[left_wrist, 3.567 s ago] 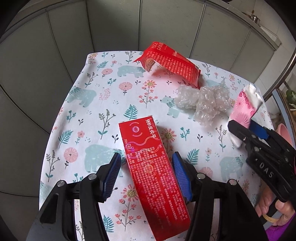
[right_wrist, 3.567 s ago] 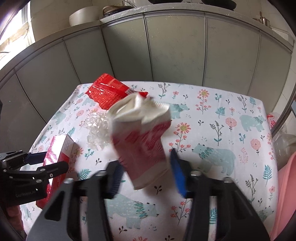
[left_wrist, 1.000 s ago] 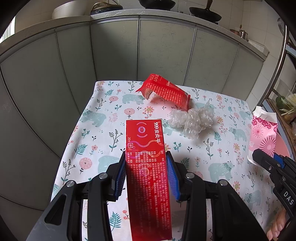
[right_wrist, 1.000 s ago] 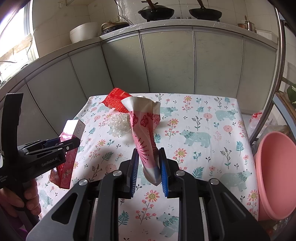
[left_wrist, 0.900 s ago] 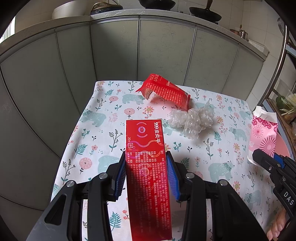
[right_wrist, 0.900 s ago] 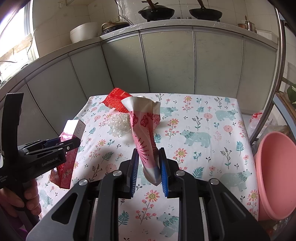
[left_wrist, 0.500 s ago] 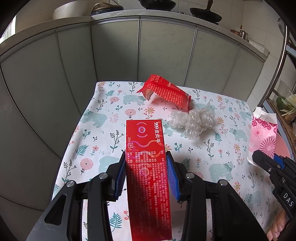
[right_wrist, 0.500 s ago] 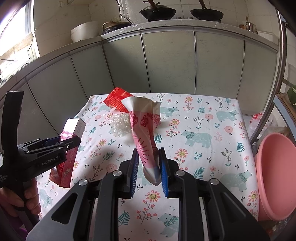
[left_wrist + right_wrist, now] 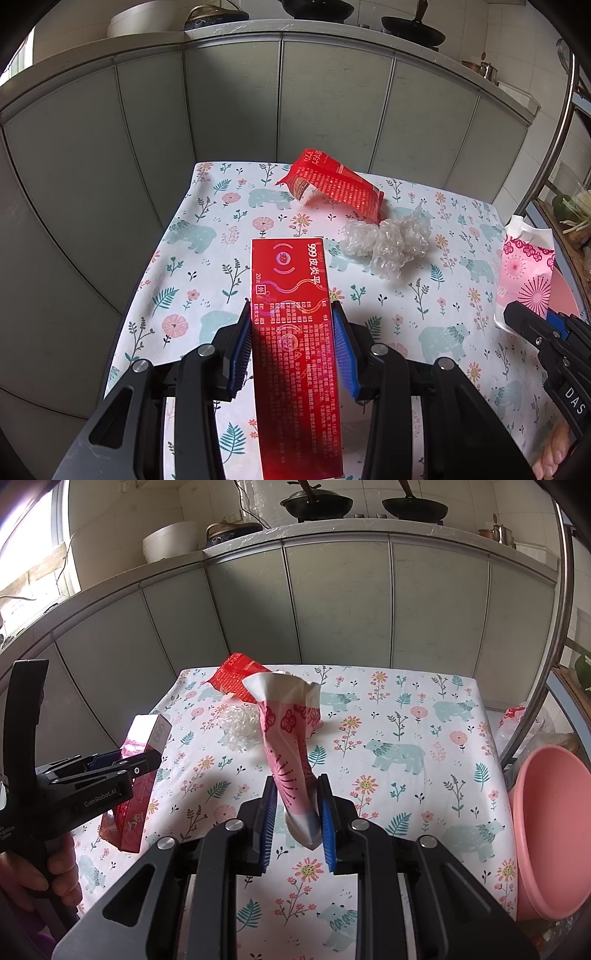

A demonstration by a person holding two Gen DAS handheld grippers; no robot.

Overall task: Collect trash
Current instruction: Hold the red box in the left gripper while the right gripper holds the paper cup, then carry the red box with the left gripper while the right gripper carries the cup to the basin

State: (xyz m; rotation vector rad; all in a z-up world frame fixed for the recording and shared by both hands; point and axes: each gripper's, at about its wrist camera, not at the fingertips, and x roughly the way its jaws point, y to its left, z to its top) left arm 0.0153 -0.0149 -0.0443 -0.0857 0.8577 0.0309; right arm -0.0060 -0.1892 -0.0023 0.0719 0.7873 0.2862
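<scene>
Holding 2 items up w/ fingers clamped — left gripper point(image 9: 291, 350) on red box point(image 9: 295, 332), right gripper point(image 9: 295, 823) on pink wrapper point(image 9: 290, 753) — while red packet point(image 9: 332, 186) & bubble wrap point(image 9: 388, 240) are lying near desk point(image 9: 192, 266) far edge, uncollected.

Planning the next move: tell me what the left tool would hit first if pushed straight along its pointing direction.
Probably the flower-and-bear patterned tablecloth, met first by the glossy red cardboard box that the left tool holds; depth is unclear.

Left gripper point(image 9: 291, 347) clamped, right gripper point(image 9: 297, 812) clamped, both angled downward
</scene>
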